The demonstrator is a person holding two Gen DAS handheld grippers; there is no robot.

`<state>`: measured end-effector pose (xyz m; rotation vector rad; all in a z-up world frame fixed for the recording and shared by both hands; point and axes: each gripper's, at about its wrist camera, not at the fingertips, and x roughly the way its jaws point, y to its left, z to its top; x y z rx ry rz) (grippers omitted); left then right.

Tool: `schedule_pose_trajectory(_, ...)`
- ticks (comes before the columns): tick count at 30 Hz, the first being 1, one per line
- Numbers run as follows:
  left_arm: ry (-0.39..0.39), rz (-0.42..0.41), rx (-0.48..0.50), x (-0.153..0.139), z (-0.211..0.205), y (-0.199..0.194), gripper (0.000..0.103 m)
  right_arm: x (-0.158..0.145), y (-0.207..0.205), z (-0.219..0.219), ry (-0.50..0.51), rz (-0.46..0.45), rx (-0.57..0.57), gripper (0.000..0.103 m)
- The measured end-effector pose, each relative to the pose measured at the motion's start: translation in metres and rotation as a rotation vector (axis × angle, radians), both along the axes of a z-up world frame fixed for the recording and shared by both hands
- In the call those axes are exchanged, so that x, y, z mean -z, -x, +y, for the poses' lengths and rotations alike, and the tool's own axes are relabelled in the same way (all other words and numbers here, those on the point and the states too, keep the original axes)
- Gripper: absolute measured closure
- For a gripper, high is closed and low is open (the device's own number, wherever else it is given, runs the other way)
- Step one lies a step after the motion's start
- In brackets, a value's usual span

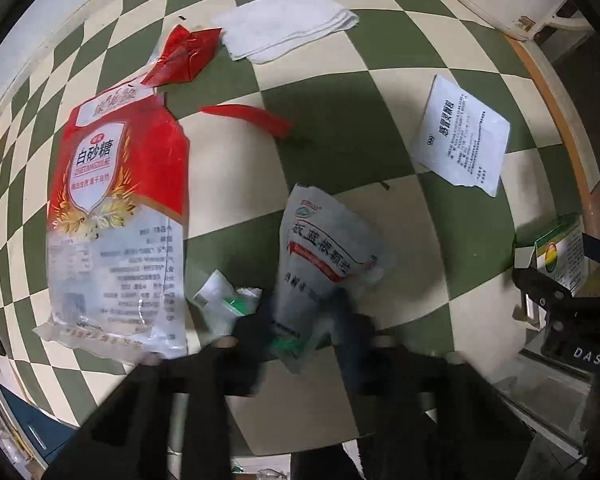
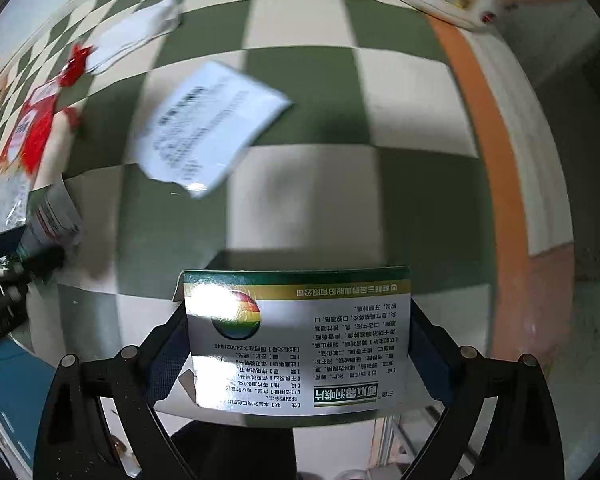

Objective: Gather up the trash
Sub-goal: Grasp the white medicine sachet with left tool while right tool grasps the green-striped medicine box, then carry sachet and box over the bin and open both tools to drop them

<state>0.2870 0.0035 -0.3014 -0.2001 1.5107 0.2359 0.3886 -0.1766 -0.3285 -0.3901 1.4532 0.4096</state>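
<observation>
two items are gripped above the checkered table (image 1: 380, 92). a grey sachet (image 1: 324, 248) is pinched by the left gripper (image 1: 300, 332), long axis pointing away. a box (image 2: 300, 340) is clamped crosswise in the right gripper (image 2: 298, 344), print upside down.

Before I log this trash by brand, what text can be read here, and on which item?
"白砂糖": big red sugar bag.
"板蓝根颗粒": grey sachet in the left gripper.
"感冒灵颗粒": white sachet.
"西瓜霜润喉片", "桂林三金药业股份有限公司": medicine box in the right gripper, upside down.
"DAS": right gripper body.
Fine print on all: too small or blurred.
</observation>
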Motion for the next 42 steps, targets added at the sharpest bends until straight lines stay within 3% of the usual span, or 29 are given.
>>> schedule_pose_trajectory(1, -0.013, -0.004, 0.013, -0.001, -0.002, 0.000, 0.098, 0.000, -0.001, -0.001, -0.002, -0.003, 0.004, 0.006)
schedule_pose_trajectory(5, -0.082, -0.027, 0.018, -0.010, -0.012, 0.008, 0.099, -0.002, 0.002, 0.001, -0.029, -0.004, 0.019, 0.006)
schedule_pose_trajectory(11, -0.171, -0.100, -0.057, -0.041, -0.016, 0.031, 0.101, -0.016, 0.018, -0.009, -0.105, -0.015, 0.038, 0.006)
schedule_pose_trajectory(17, -0.205, -0.217, -0.146, -0.084, -0.008, 0.060, 0.101, -0.053, 0.047, -0.007, -0.174, -0.063, 0.026, 0.006)
schedule_pose_trajectory(24, -0.183, -0.313, -0.187, -0.121, 0.000, 0.140, 0.101, -0.109, 0.136, 0.002, -0.249, -0.136, 0.039, 0.006)
schedule_pose_trajectory(28, -0.156, -0.338, -0.192, -0.120, 0.002, 0.190, 0.101, -0.119, 0.196, -0.002, -0.254, -0.166, 0.040, 0.006)
schedule_pose_trajectory(34, -0.064, -0.284, -0.214, -0.081, 0.005, 0.279, 0.101, -0.094, 0.298, -0.016, -0.228, -0.147, 0.068, 0.006)
schedule_pose_trajectory(38, 0.031, -0.179, -0.241, -0.021, 0.010, 0.321, 0.101, -0.046, 0.356, -0.028, -0.183, -0.078, 0.079, 0.006)
schedule_pose_trajectory(40, 0.107, -0.110, -0.279, 0.022, 0.015, 0.337, 0.100, -0.017, 0.376, -0.032, -0.159, -0.037, 0.083, 0.006)
schedule_pose_trajectory(42, 0.174, -0.056, -0.316, 0.062, 0.020, 0.347, 0.100, 0.028, 0.398, -0.036, -0.125, 0.023, 0.082, 0.006)
